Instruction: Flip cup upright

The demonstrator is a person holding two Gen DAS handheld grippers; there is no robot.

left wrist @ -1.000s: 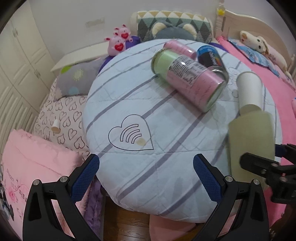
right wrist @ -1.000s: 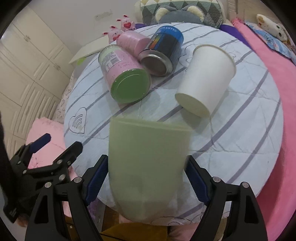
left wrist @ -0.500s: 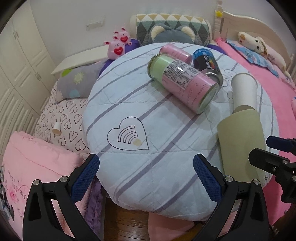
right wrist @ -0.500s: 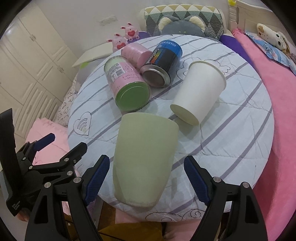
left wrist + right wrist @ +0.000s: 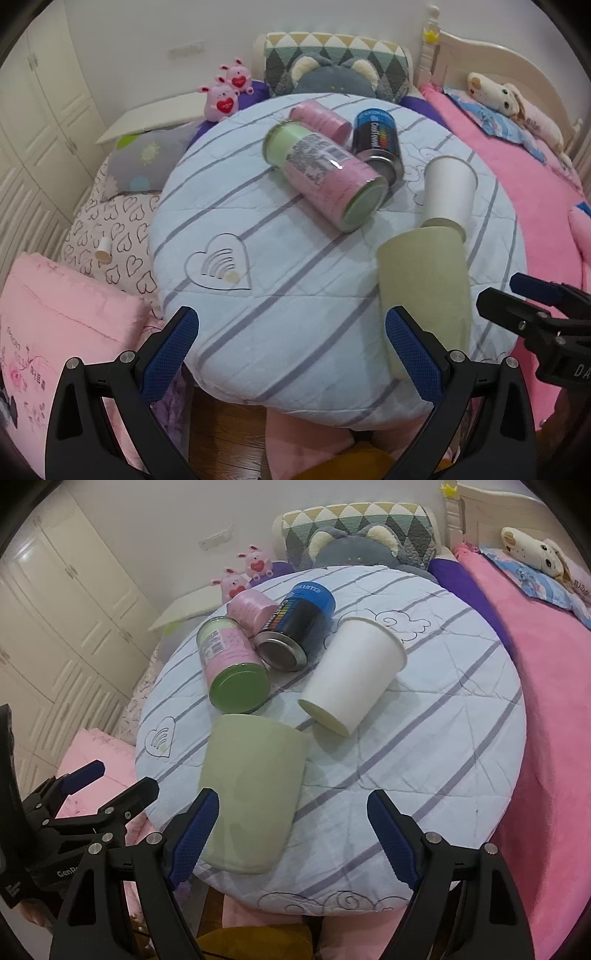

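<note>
A pale green cup (image 5: 251, 794) lies on its side at the near edge of the round blue striped cushion (image 5: 424, 746); it also shows in the left wrist view (image 5: 424, 291). A white paper cup (image 5: 354, 679) lies on its side just behind it, also seen from the left (image 5: 447, 192). My right gripper (image 5: 291, 834) is open and empty, its left finger beside the green cup's near end. My left gripper (image 5: 291, 350) is open and empty at the cushion's near edge, left of the green cup.
A pink can with a green lid (image 5: 232, 668), a dark can with a blue top (image 5: 295, 627) and a small pink roll (image 5: 251, 609) lie together on the cushion's far half. Pink bedding (image 5: 546, 701) is to the right, plush toys and a pillow behind, cupboards to the left.
The right gripper has let go of the green cup and drawn back from it; the cup now lies on the cushion. The left gripper has pulled back slightly.
</note>
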